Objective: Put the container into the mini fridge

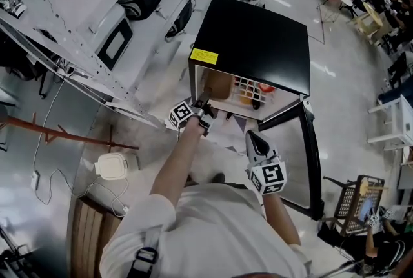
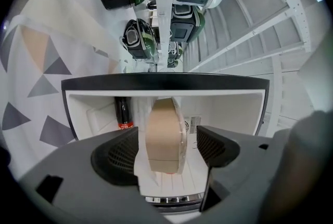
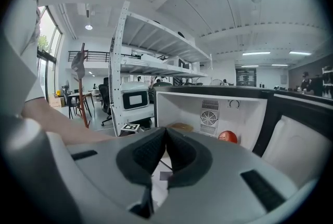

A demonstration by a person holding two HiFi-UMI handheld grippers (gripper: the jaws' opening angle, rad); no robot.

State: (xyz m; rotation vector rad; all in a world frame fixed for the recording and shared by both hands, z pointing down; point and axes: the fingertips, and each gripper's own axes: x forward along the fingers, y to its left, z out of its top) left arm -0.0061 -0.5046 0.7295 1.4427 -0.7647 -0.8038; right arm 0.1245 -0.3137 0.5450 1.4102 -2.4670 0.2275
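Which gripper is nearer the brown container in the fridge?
Left. The left gripper is at the fridge opening, open jaws flanking the container; the right gripper, shut, hangs back outside by the door.

Bright overhead light, floor glare, fisheye edges, sharp focus

**Left jaws wide apart, right jaws closed**

The left arm (image 1: 177, 164) stretches forward, bare below a white sleeve. The left hand-held gripper (image 1: 201, 106) points level. Its jaws stand wide apart, and the pads are clear of the brown container (image 2: 164, 137) that stands between them. The right arm (image 1: 279, 213) is bent at the elbow and drawn back. The right hand-held gripper (image 1: 252, 137) points forward, its jaws pressed together with nothing between them.
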